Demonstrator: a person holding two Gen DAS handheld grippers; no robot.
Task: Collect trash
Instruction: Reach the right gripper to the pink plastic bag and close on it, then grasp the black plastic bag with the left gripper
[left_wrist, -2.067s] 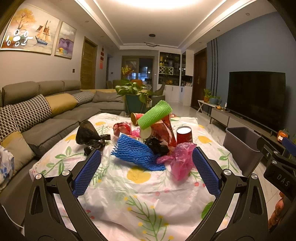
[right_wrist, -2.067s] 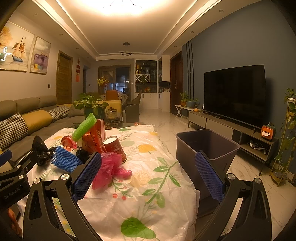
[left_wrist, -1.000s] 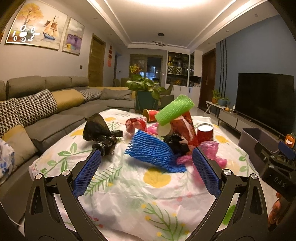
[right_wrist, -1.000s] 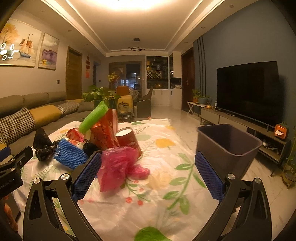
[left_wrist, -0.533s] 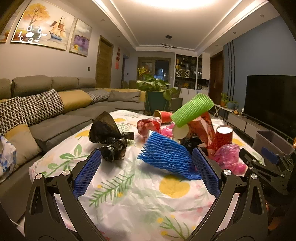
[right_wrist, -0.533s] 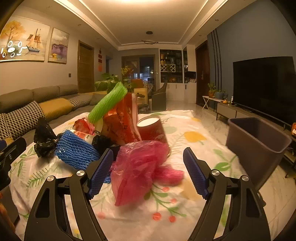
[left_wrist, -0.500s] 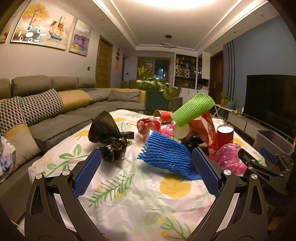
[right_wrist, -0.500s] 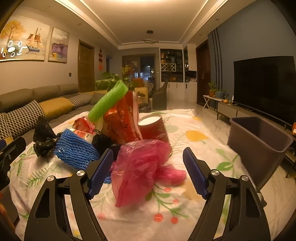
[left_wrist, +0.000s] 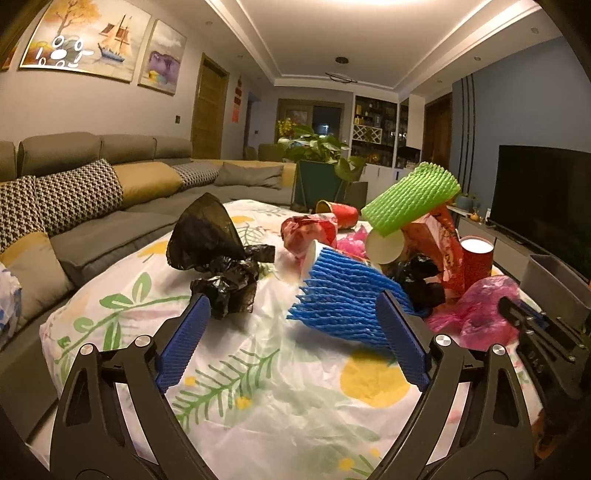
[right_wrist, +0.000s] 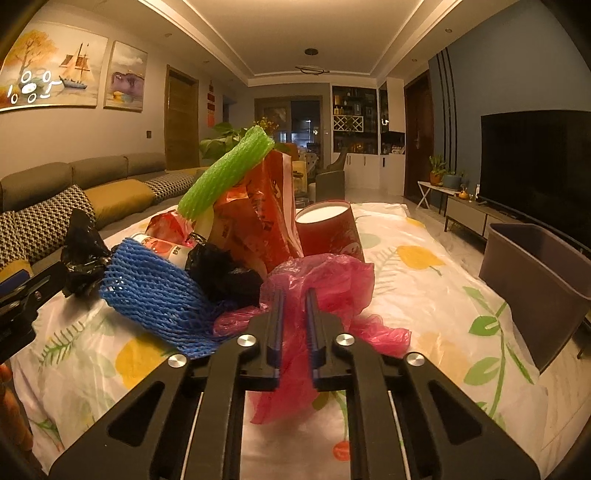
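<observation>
Right wrist view: the right hand-held gripper (right_wrist: 293, 295) is clenched on a fold of the crumpled pink plastic bag (right_wrist: 325, 284), its blue pads nearly together with film pinched between them. The bag lies on the table (right_wrist: 424, 280), at the near edge of the trash pile, the piece closest to the grey plastic bin (right_wrist: 532, 277), which likely explains why it is taken first. The bin stands off the table's edge, mouth up, positioned to receive.

Behind the pink bag stands an upright red paper cup (right_wrist: 328, 232); left of the bag lies a blue foam net sleeve (right_wrist: 155, 291). A green foam net sleeve (right_wrist: 225, 171) rests across the top of the pile.

Left wrist view: the left hand-held gripper (left_wrist: 291, 325) is released and empty, short of the blue sleeve, apparently kept clear for a later piece.
</observation>
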